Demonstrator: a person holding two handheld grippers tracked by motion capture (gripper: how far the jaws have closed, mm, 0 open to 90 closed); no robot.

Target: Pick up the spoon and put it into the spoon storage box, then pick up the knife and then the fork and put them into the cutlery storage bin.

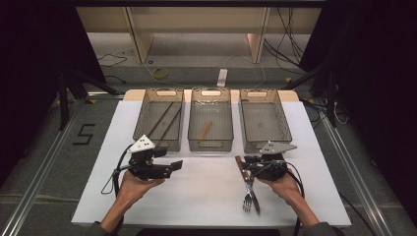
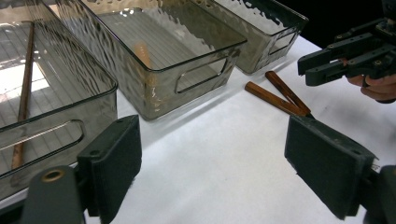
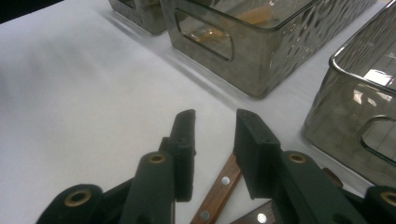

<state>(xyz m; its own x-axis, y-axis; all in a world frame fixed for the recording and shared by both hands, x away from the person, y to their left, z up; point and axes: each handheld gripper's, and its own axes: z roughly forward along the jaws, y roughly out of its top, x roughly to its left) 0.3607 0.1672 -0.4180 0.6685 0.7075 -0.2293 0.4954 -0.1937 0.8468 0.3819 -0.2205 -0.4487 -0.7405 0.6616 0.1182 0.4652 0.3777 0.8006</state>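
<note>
Sorting looks partly done: chopsticks [image 1: 164,119] lie in the bin at eleven o'clock, a wooden utensil [image 1: 204,130] (a spoon, perhaps) in the middle one. The right gripper [image 3: 214,122], jaws unclenched, straddles the fork [image 1: 247,189] and knife [image 1: 252,192] handles; the left gripper [image 2: 212,156] gapes empty.

The right gripper [image 3: 212,128] hung over two wooden handles [image 3: 219,191], jaws apart; grey bins [image 3: 261,70] stood beyond.

Two wood-handled utensils [image 1: 248,184] — fork among them — lie crossed on the table.

White table [image 1: 206,196] carries three bins [image 1: 210,125] (smoky plastic), fork [image 1: 247,199], knife [image 1: 254,196].
</note>
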